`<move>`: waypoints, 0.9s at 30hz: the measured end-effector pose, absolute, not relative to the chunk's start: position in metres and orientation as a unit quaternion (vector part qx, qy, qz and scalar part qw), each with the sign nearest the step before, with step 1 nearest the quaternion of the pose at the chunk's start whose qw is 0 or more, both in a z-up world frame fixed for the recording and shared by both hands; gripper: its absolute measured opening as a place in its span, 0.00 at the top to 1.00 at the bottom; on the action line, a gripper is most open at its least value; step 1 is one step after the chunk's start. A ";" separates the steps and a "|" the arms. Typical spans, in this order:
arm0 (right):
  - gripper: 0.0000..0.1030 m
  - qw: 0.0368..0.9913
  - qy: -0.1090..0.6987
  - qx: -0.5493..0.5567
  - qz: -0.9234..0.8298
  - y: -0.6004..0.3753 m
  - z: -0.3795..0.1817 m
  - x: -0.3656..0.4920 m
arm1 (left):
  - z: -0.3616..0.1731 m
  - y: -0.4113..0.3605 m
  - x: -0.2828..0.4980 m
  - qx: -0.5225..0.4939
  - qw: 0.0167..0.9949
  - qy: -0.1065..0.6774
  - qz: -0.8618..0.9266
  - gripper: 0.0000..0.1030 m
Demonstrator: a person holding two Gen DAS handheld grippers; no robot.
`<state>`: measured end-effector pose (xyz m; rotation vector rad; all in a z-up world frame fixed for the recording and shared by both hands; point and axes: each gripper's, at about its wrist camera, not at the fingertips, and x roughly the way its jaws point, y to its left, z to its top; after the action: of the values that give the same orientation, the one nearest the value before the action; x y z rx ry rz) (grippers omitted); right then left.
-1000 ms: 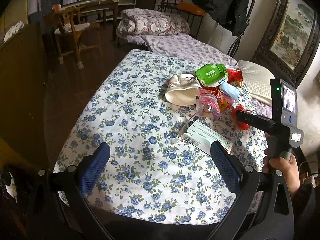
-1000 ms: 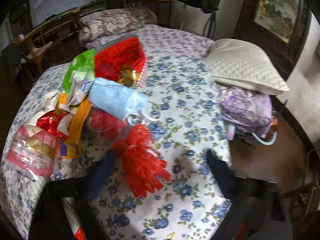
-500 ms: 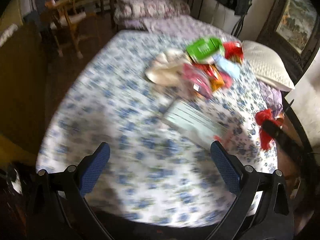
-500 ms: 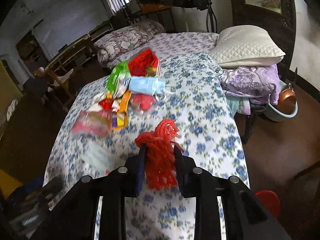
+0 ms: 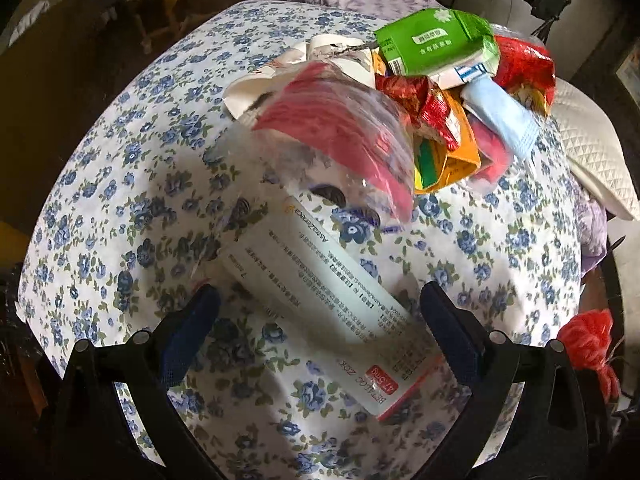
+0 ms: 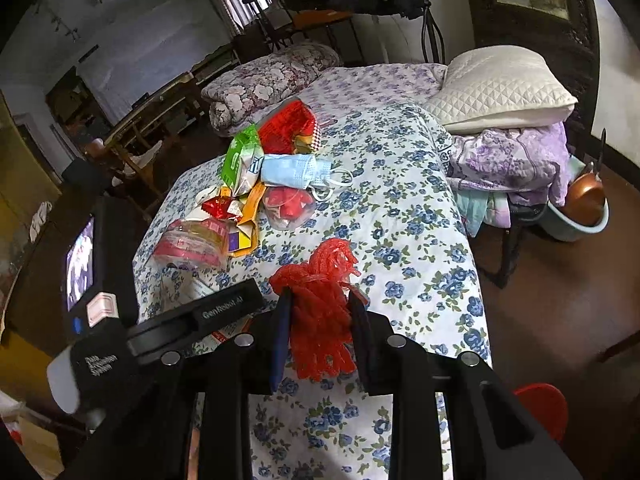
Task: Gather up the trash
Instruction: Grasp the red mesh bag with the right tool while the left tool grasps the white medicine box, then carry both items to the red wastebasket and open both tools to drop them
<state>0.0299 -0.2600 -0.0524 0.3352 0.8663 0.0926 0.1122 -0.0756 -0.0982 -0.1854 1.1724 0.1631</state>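
A white medicine box (image 5: 336, 300) lies flat on the blue-flowered bedspread (image 5: 120, 184). My left gripper (image 5: 320, 320) hovers just over it, open, a blue finger on each side of the box. Behind it is a trash pile: a clear wrapper with pink print (image 5: 340, 136), a green wipes pack (image 5: 436, 44), a blue face mask (image 5: 500, 116), a red snack bag (image 5: 524, 68) and an orange packet (image 5: 452, 148). My right gripper (image 6: 320, 320) is shut on a bunch of red mesh netting (image 6: 320, 280), held above the bed near its right side. The same netting (image 5: 588, 332) shows at the left wrist view's right edge.
A white quilted pillow (image 6: 504, 84) rests on folded purple bedding (image 6: 512, 160) to the right of the bed. A copper pot (image 6: 584, 196) sits in a basin on the floor, with a red object (image 6: 544, 404) nearer. A rolled floral quilt (image 6: 272, 84) and wooden chairs (image 5: 160, 0) stand beyond.
My left gripper has dropped and come in over the white box, which now lies between its fingers. My right gripper has shut on the red netting and lifted it off the bedspread.
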 end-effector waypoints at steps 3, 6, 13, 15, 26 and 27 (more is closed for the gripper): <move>0.72 0.895 0.413 0.159 0.047 -0.258 -0.050 0.028 | -0.095 -0.073 0.098 -0.087 0.834 0.541 0.063 0.08; 0.71 0.899 0.405 0.161 0.047 -0.258 -0.047 0.025 | -0.089 -0.061 0.082 -0.090 0.842 0.530 0.040 0.26; 0.71 0.901 0.397 0.167 0.042 -0.259 -0.044 0.023 | -0.081 -0.022 0.068 -0.107 0.839 0.534 -0.028 0.58; 0.71 0.903 0.395 0.166 0.045 -0.257 -0.042 0.022 | -0.075 -0.018 0.064 -0.107 0.843 0.525 -0.046 0.58; 0.71 0.903 0.390 0.170 0.053 -0.250 -0.040 0.022 | -0.025 -0.052 0.028 -0.044 0.878 0.464 -0.106 0.58; 0.71 0.903 0.390 0.173 0.053 -0.252 -0.040 0.021 | -0.019 -0.057 0.022 -0.041 0.879 0.461 -0.114 0.58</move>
<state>0.0205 -0.2516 -0.0396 0.3586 0.8070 0.1098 0.0224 -0.0569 -0.0194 -0.0847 0.9611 -0.2377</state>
